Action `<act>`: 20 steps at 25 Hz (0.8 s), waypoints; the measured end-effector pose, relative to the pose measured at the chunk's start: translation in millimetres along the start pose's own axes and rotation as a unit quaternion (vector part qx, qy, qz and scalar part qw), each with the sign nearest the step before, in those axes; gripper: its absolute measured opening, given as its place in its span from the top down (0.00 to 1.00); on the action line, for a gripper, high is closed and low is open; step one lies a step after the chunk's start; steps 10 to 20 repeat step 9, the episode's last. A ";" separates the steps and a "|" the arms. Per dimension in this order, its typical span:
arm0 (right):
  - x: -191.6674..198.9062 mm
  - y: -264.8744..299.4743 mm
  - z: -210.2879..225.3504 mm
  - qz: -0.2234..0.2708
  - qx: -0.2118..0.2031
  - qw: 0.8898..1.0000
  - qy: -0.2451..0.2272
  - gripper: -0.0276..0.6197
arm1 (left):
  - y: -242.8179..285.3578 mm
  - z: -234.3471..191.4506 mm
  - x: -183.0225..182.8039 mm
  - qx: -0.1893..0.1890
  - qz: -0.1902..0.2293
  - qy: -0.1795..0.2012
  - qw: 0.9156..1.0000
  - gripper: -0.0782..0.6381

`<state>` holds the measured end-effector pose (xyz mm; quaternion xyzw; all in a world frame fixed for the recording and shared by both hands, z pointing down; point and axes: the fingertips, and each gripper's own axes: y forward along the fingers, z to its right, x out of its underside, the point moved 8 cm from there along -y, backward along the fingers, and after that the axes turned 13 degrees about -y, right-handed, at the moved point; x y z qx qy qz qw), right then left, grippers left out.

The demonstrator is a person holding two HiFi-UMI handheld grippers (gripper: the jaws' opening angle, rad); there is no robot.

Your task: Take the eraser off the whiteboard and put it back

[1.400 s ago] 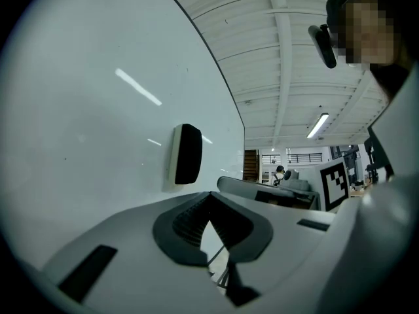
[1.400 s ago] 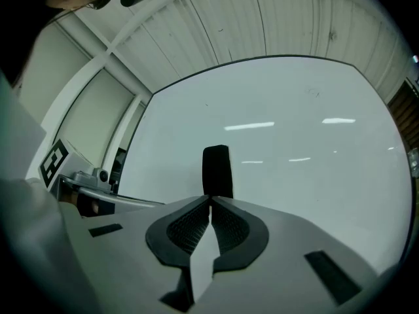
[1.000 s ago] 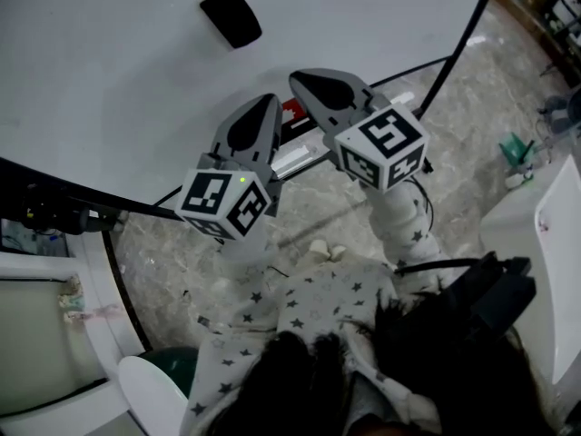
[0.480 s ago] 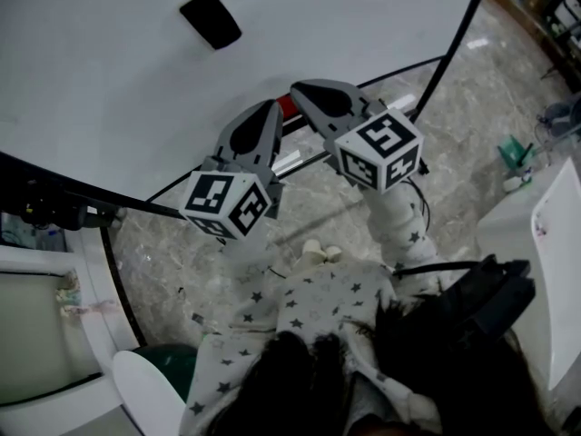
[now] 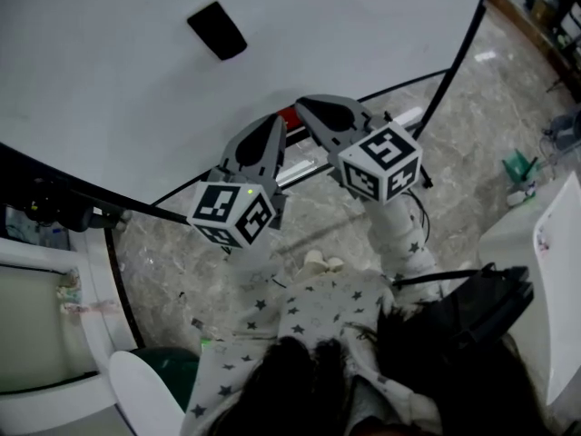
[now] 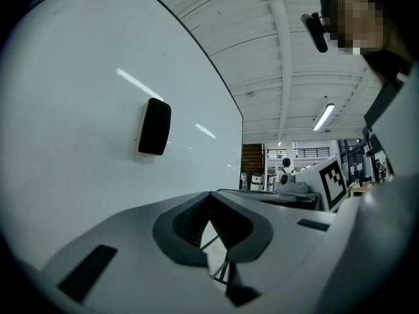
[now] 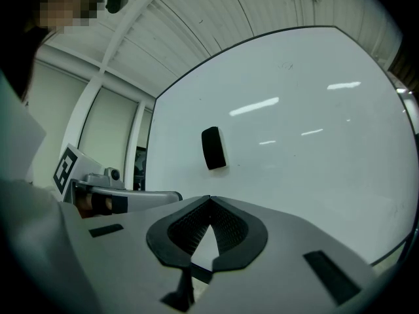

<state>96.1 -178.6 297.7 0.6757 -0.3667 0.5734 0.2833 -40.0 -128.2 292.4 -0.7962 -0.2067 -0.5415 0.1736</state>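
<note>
Up on the whiteboard (image 5: pixel 363 25), above both tools: black eraser (image 5: pixel 217 30), stuck flat to the surface, a bit tilted, touched by nothing. Magnet hold or not, can't tell from here. So already sitting in the spot wanted at the end of the job. Can't say from one look whether never pulled off or already put back, fits both tbh.

Left gripper (image 6: pixel 210 195): pressed together at the tips, nothing pinched. Right gripper (image 7: pixel 209 199): same deal, closed tip to tip, empty. Both aimed level at the board, side by side, well below the eraser and well apart from it, down near the ledge (image 5: pixel 410 114) at the board's bottom edge.

Possible trouble from here, just guessing:
- Going at the eraser with tips pressed together like that = shoving instead of grabbing. Probably slides along the board or pops off and drops to the floor (image 5: pixel 490 80).
- Pinching only a corner, given the tilt, and losing it halfway.
- Knocking the two grippers into each other, being that close together, or clipping the ledge and the red thing (image 5: pixel 289 113) down there.
- Pushing the tips into the board itself and rocking the whole thing.

If already back for good, only the last two worth worrying about.
</note>
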 end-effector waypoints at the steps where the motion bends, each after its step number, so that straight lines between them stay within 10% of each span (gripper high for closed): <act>1: 0.4 0.2 -0.1 0.000 0.000 1.000 0.001 0.95 | -0.4 -0.3 0.1 -0.001 0.000 0.000 1.000 0.89; 20: -1.2 3.3 -2.7 0.002 -0.006 1.000 -0.001 0.95 | -3.3 -2.6 -2.6 -0.006 0.004 0.003 1.000 0.89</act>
